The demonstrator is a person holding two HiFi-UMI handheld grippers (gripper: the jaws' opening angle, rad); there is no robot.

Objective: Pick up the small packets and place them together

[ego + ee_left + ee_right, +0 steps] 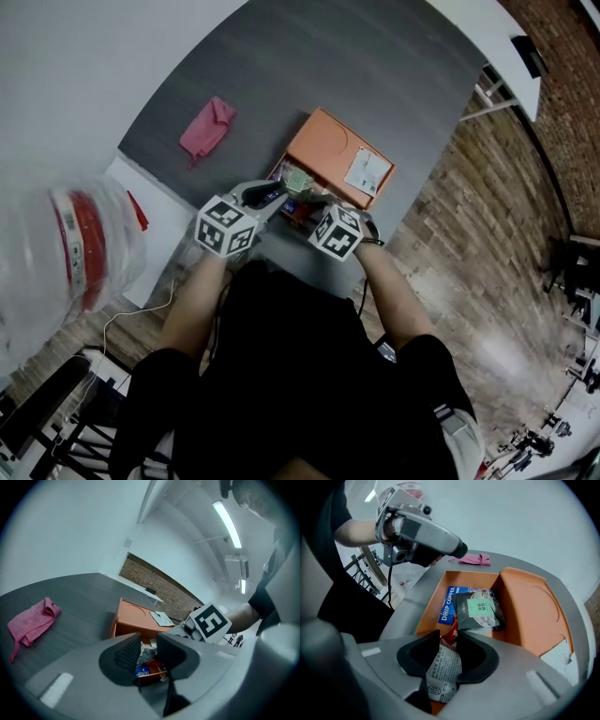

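Note:
An open orange box (pixel 330 150) sits at the near edge of the dark grey table. It holds a blue drip-coffee packet (pixel 449 604) and a black packet with a green label (pixel 480 609). My right gripper (pixel 447 637) is low over the box's near end. A silver printed packet (pixel 443 670) stands between its parted jaws, with a red packet edge just ahead. The pads do not clearly press it. My left gripper (pixel 149 641) hovers open above the box, and the packets show through its gap. In the head view both grippers (pixel 272 195) (pixel 314 202) meet over the box.
A pink cloth (pixel 208 128) lies on the table to the box's left. A white paper slip (pixel 366 172) rests on the box lid. A blurred clear container with red bands (pixel 70 253) fills the near left. Wooden floor (pixel 487 234) lies to the right.

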